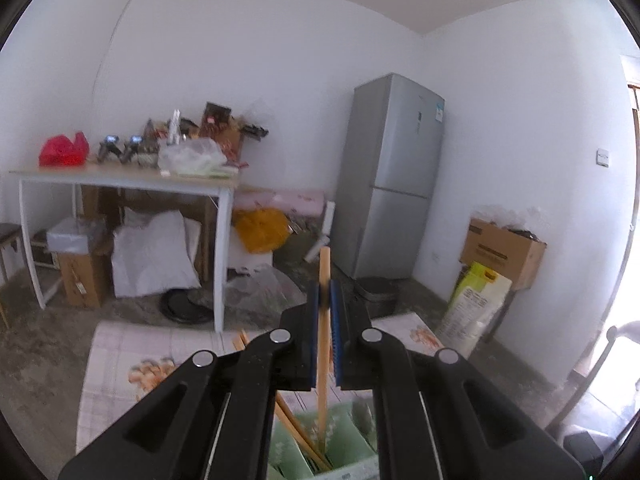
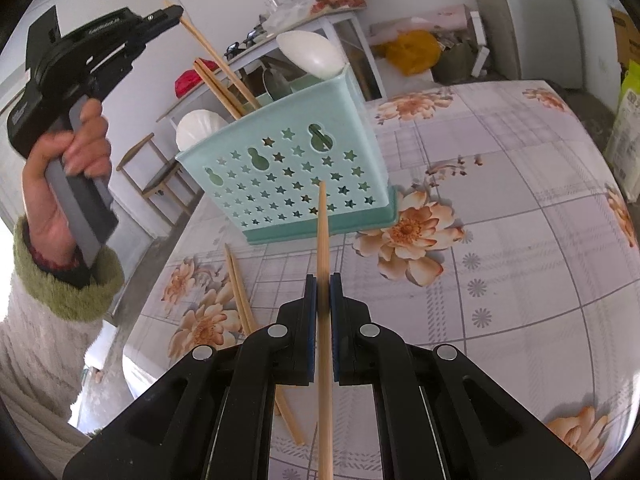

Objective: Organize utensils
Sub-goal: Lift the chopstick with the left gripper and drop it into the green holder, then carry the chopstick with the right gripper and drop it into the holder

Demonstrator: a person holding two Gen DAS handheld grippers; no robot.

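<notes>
Each thin, light wooden chopstick is stiff but smooth, so it could slip or swing; a hold near the middle seems safest. The right gripper [image 2: 323, 292] has its fingers pinched on one chopstick [image 2: 322, 236] above the flowered table [image 2: 500, 240], near the pale green plastic basket [image 2: 296, 168]. Only the right view shows loose chopsticks [image 2: 240, 292] on the table, while the left view shows the left gripper [image 1: 325, 300] squeezing another chopstick [image 1: 324, 272] above the basket.

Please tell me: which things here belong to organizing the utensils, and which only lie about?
Job:
left gripper with chopstick
right gripper with chopstick
holder
spoons
loose chopsticks

Lying about:
fridge
side table
red bag
boxes
</notes>
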